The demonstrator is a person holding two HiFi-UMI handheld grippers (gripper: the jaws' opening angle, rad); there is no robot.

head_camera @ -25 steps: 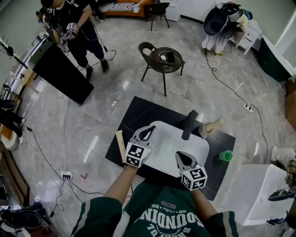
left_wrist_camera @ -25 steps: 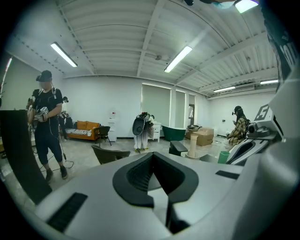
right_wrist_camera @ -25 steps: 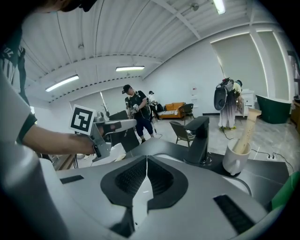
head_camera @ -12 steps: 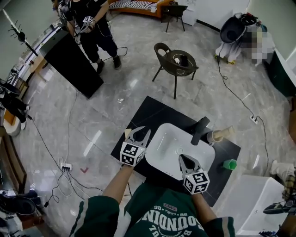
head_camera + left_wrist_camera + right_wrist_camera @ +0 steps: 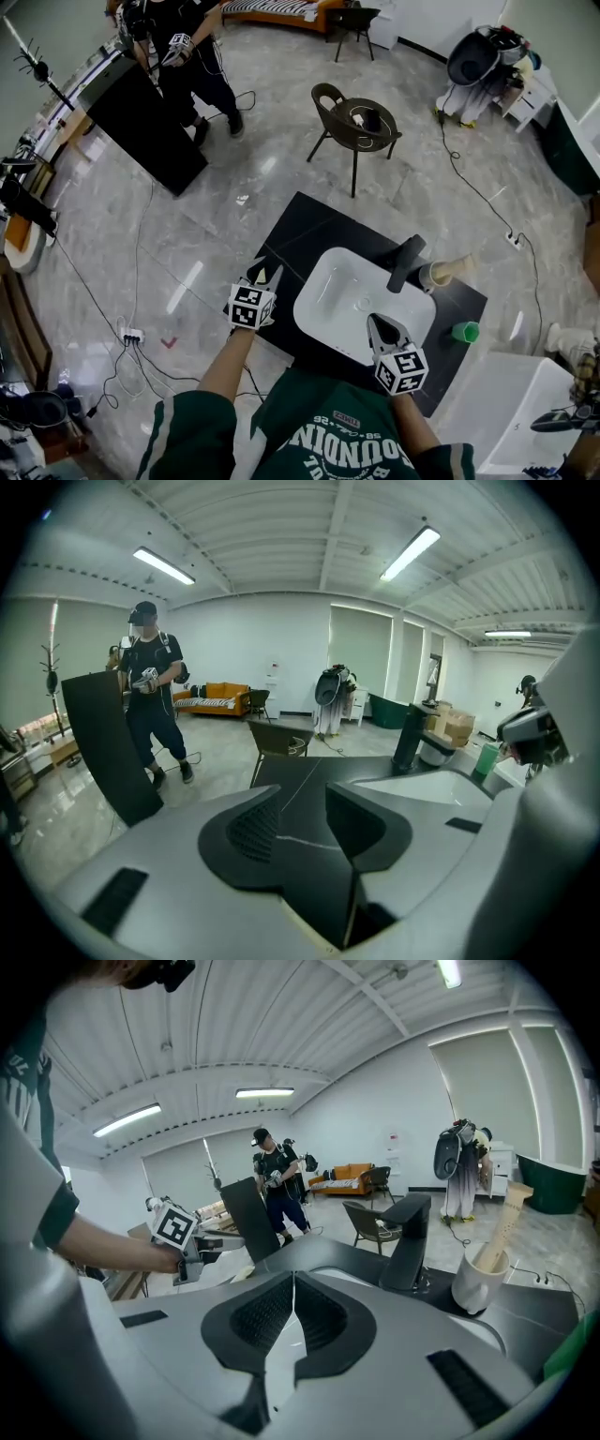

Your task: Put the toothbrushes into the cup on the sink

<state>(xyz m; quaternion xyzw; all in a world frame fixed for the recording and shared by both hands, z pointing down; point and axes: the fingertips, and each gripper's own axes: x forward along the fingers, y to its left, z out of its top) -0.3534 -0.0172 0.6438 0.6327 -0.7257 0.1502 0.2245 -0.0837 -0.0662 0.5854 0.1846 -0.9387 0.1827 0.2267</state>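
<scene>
The white cup [image 5: 431, 276] stands right of the black faucet [image 5: 404, 263], with one wooden toothbrush [image 5: 457, 266] leaning in it. My left gripper [image 5: 262, 273] hangs low over the black counter's left end [image 5: 281, 239]. Its jaws have just been opening and are open, and I see nothing gripped between them in the left gripper view [image 5: 302, 803]. A tan strip [image 5: 240, 1273] lies on the counter just under that gripper; the head view hides it. My right gripper [image 5: 376, 322] is shut and empty at the basin's near rim [image 5: 328, 342].
The white basin [image 5: 352, 291] fills the counter's middle. A green cup [image 5: 459, 331] stands at the right end. A chair with a round seat [image 5: 356, 122] and a person by a black panel [image 5: 141, 122] are farther off on the floor.
My left gripper has swung left from the basin's left rim to the counter's left end, dropped lower, and opened its jaws. The right gripper has stayed put.
</scene>
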